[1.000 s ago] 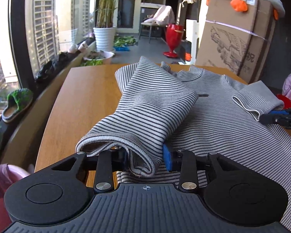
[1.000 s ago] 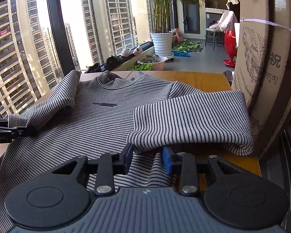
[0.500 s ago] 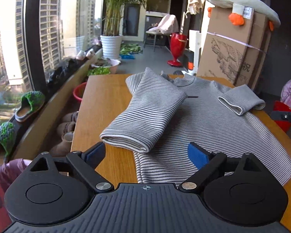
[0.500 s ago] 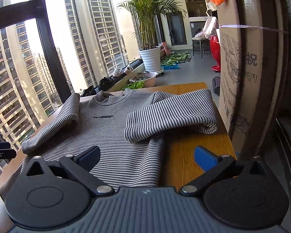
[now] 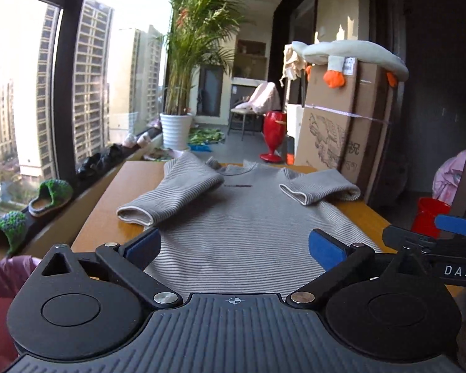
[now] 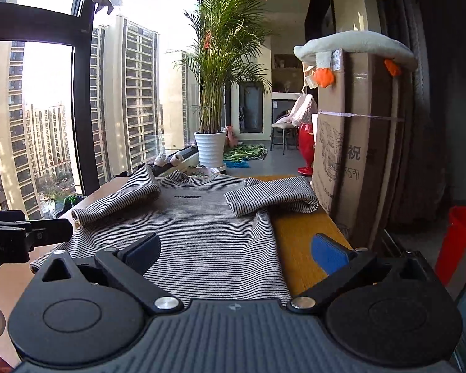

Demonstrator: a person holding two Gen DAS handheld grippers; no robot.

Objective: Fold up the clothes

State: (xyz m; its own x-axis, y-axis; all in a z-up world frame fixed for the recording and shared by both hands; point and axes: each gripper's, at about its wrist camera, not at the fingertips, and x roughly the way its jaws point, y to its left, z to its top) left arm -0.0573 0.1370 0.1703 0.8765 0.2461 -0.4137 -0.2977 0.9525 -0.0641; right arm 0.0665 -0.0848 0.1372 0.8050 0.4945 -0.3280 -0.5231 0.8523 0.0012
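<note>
A grey striped sweater lies flat on the wooden table, collar at the far end. Both sleeves are folded inward over the body: the left sleeve and the right sleeve. My left gripper hovers back from the near hem, its jaws opening wide with nothing between them. In the right wrist view the sweater fills the table, and my right gripper stands open and empty over its near right corner. Each gripper shows at the edge of the other's view.
A tall cardboard box stands against the table's right edge, with a red bucket on the floor beside it. The window sill with slippers runs along the left. A potted palm stands beyond the far end.
Both grippers let go of the sleeve cuffs, opened wide and drew back toward the near hem. The sleeves now rest folded on the sweater's body.
</note>
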